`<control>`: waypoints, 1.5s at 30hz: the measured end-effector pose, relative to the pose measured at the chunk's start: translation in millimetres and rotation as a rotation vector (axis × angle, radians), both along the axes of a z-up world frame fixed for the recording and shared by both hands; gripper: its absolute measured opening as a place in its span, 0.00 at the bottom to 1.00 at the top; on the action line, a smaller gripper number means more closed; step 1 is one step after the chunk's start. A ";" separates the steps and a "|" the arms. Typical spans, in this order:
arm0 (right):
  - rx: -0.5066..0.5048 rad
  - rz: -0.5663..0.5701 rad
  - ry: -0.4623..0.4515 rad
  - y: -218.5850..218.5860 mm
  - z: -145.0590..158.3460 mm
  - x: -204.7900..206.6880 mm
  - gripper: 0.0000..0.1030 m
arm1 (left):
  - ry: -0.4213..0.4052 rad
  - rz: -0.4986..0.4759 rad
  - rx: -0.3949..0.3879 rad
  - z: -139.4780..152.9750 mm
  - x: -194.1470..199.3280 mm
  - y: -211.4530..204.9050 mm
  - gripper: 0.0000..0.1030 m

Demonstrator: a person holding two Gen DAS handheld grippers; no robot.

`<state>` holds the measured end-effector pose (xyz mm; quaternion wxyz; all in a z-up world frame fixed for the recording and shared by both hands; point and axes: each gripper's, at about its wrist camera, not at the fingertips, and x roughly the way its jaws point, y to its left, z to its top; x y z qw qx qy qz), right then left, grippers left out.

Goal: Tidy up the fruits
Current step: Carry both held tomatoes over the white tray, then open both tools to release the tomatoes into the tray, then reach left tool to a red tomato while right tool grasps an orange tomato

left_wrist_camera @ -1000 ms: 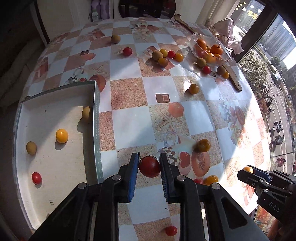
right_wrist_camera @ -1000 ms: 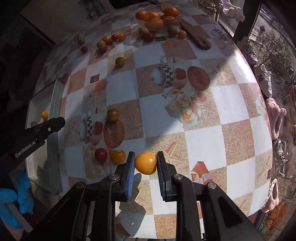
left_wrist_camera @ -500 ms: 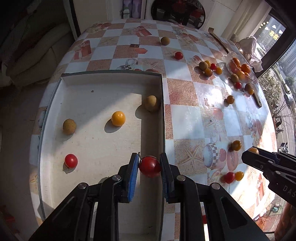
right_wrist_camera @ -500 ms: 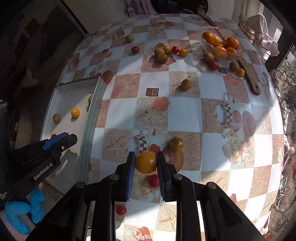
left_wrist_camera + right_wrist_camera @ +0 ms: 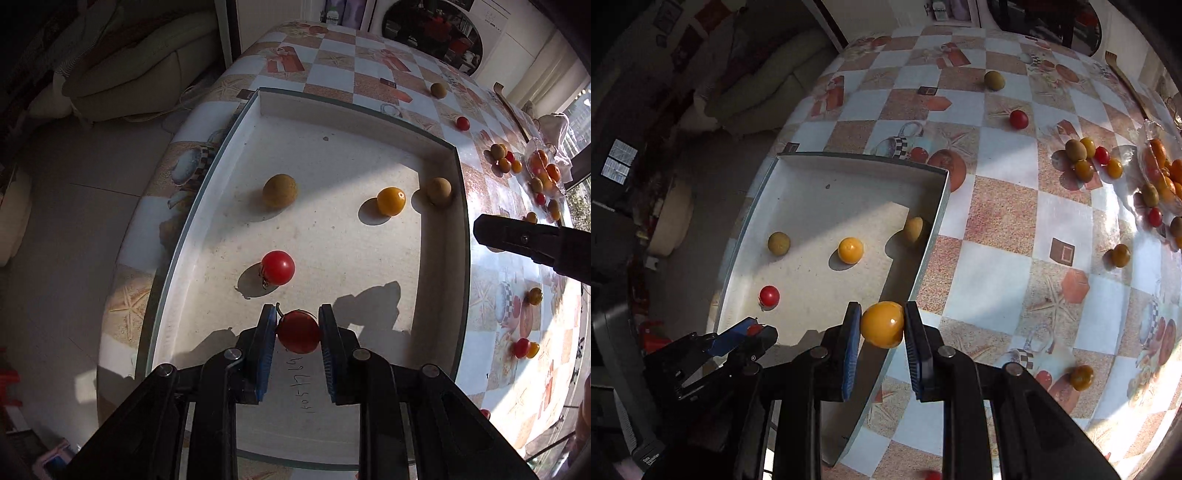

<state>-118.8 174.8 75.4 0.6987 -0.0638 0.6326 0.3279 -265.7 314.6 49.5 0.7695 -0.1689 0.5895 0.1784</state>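
Observation:
My left gripper [image 5: 297, 331] is shut on a red tomato [image 5: 298, 332] and hangs over the near part of the white tray [image 5: 463, 258]. Inside the tray lie a red tomato [image 5: 277, 267], a yellow tomato [image 5: 391, 201] and two tan fruits [image 5: 280, 190]. My right gripper [image 5: 882, 325] is shut on a yellow tomato [image 5: 882, 324] above the tray's right wall [image 5: 923, 258]. The left gripper's tip [image 5: 753, 334] shows at the lower left of the right wrist view. The right gripper's finger [image 5: 517, 236] reaches in at the right of the left wrist view.
Loose tomatoes and tan fruits [image 5: 1084, 158] are scattered over the checkered tablecloth [image 5: 993, 266]. A clear bowl of orange fruit [image 5: 1165, 170] sits at the far right. A wooden stick [image 5: 1126, 85] lies near the far edge. A sofa [image 5: 129, 62] stands beyond the table.
Both grippers have swept left with their tomatoes. The left one went from the tablecloth to over the tray; the right one now reaches the tray's right wall.

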 end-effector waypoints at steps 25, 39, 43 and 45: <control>-0.101 0.157 0.012 101.4 -55.5 -13.8 0.25 | 0.027 0.050 0.071 -27.7 -18.6 23.0 0.25; -0.042 0.145 0.001 99.2 -43.7 -15.2 0.60 | 0.035 0.011 0.105 -23.7 -8.2 14.3 0.66; 0.021 0.105 0.000 86.7 -26.1 -10.2 0.78 | 0.036 -0.008 0.100 -19.6 -12.5 11.3 0.66; 0.051 0.082 -0.004 77.4 -16.3 -6.9 0.78 | 0.036 -0.022 0.106 -15.7 -11.9 7.9 0.66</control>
